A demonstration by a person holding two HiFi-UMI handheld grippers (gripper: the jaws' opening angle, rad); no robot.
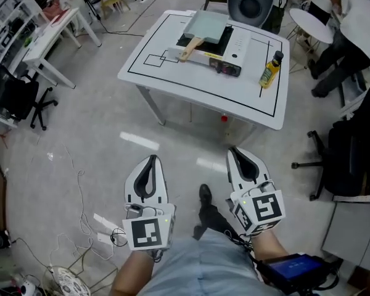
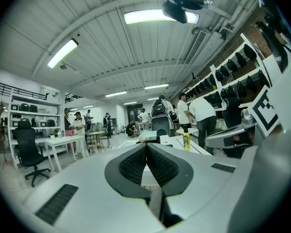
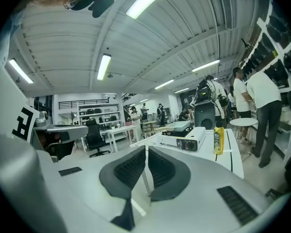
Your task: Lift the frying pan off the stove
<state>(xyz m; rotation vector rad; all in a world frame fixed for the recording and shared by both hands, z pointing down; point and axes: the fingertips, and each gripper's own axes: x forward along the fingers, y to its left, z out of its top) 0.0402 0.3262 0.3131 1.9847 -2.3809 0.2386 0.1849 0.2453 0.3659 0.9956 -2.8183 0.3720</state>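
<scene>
Left gripper (image 1: 151, 160) and right gripper (image 1: 236, 153) point forward side by side, fingers (image 2: 131, 166) closed, empty.

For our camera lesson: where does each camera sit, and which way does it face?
Head view: on the person's head, facing steeply down at floor and table; left gripper and right gripper show.
Left gripper view: on the left gripper, along its shut jaws toward the table.
Right gripper view: on the right gripper, along its shut jaws toward the stove.
Shared by both gripper views: the yellow bottle.
</scene>
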